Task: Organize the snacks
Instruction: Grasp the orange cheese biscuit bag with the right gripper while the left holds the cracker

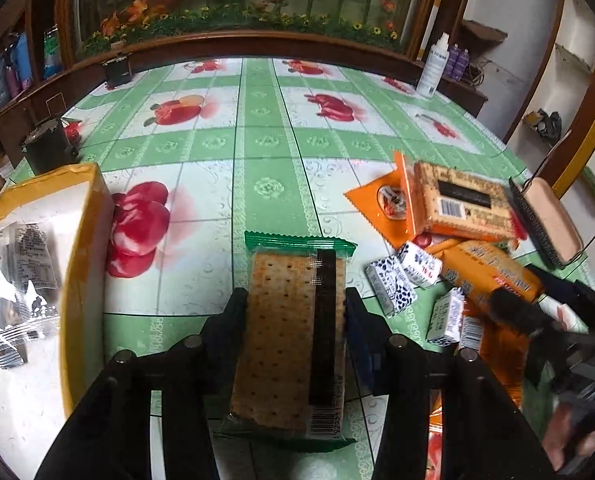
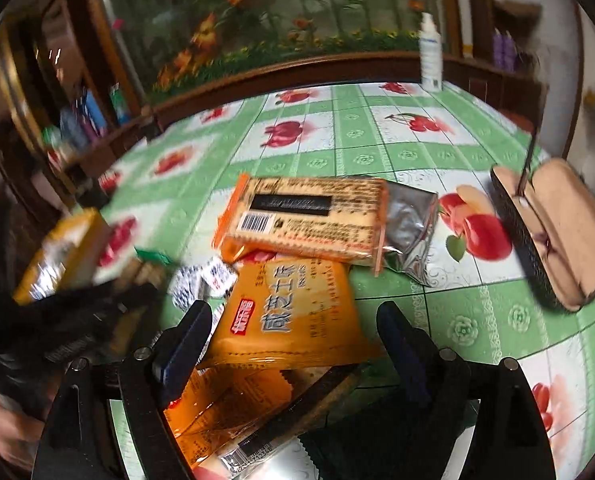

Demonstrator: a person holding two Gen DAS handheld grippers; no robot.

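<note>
My left gripper (image 1: 295,300) is shut on a green-edged cracker pack (image 1: 293,336) and holds it above the tablecloth. A yellow-rimmed box (image 1: 85,240) at the left holds a silver snack bag (image 1: 13,292). My right gripper (image 2: 295,316) is open, its fingers either side of an orange snack pack (image 2: 293,316) in a pile. Behind that lies an orange cracker pack (image 2: 305,216), also in the left wrist view (image 1: 465,204). Small blue-and-white candies (image 1: 393,284) lie by the pile. The right gripper (image 1: 545,320) shows blurred in the left wrist view.
A tan glasses case (image 2: 561,232) lies at the right on the green fruit-print tablecloth (image 1: 257,140). A white bottle (image 1: 433,68) stands at the far edge. Black pots (image 1: 49,148) stand at the far left. A silver wrapper (image 2: 409,228) lies beside the cracker pack.
</note>
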